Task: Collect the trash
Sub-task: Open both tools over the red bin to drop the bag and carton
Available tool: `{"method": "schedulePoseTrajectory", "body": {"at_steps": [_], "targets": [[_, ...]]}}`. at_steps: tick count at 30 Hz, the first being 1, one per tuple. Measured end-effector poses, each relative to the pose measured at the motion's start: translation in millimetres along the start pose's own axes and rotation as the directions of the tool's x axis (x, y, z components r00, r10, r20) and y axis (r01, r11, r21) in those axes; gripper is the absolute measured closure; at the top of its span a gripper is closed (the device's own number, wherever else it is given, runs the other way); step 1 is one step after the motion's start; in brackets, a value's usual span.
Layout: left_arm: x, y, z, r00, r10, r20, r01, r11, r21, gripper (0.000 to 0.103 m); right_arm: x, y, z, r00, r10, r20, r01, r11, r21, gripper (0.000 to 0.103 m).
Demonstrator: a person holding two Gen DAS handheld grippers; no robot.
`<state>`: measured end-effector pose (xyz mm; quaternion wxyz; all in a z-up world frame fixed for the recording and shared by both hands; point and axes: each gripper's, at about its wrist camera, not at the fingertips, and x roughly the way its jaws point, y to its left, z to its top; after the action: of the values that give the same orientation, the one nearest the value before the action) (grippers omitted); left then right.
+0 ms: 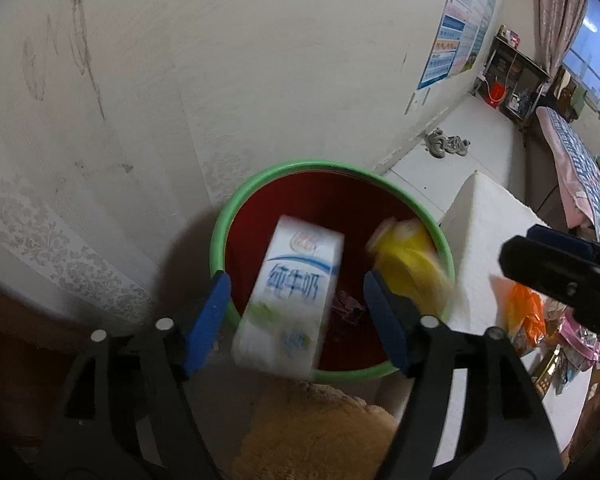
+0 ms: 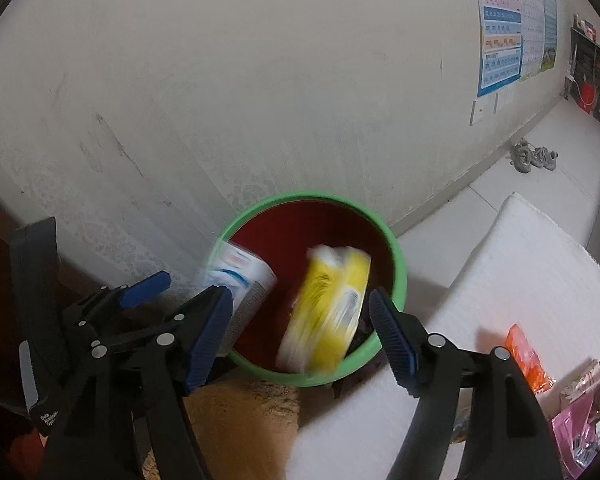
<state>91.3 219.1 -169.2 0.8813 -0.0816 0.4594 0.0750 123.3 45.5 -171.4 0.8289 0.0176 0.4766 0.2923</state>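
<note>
While both cartons blur above the bin's mouth, the white milk carton (image 1: 290, 300) sits between the spread fingers of the left gripper (image 1: 296, 318) without touching either pad, and the yellow carton (image 2: 326, 312) likewise floats free between the parted fingers of the right gripper (image 2: 300, 332); both grippers are released and, judging by the smear, the cartons seem to be dropping, though the blur makes that uncertain. Each lies over the red interior of the green-rimmed bin (image 1: 236, 208), the milk carton's lower end overlapping the near rim. To finish the drop well, keep the fingers wide and level until both cartons are inside, then draw straight back and up so no pad clips the rim. A dark wrapper (image 1: 346, 306) already lies at the bottom. Room is tight: the wall (image 1: 220, 80) stands just behind the bin, a white foam block (image 2: 520, 272) flanks it, and more wrappers (image 2: 524, 352) lie there. Open floor lies beyond, toward the shoes (image 2: 534, 158).
</note>
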Motion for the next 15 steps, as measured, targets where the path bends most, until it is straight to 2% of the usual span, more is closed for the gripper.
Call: {"method": "schedulePoseTrajectory", "body": {"at_steps": [8, 15], "targets": [[-3, -4, -7, 1.000, -0.014, -0.008, 0.014, 1.000, -0.006, 0.033, -31, -25, -25, 1.000, -0.014, 0.026, 0.013, 0.999, 0.044, 0.030], [-20, -31, -16, 0.998, -0.061, 0.002, 0.061, 0.998, 0.025, 0.030, -82, -73, -69, 0.994, -0.089, 0.068, 0.079, 0.987, 0.141, 0.026]]}}
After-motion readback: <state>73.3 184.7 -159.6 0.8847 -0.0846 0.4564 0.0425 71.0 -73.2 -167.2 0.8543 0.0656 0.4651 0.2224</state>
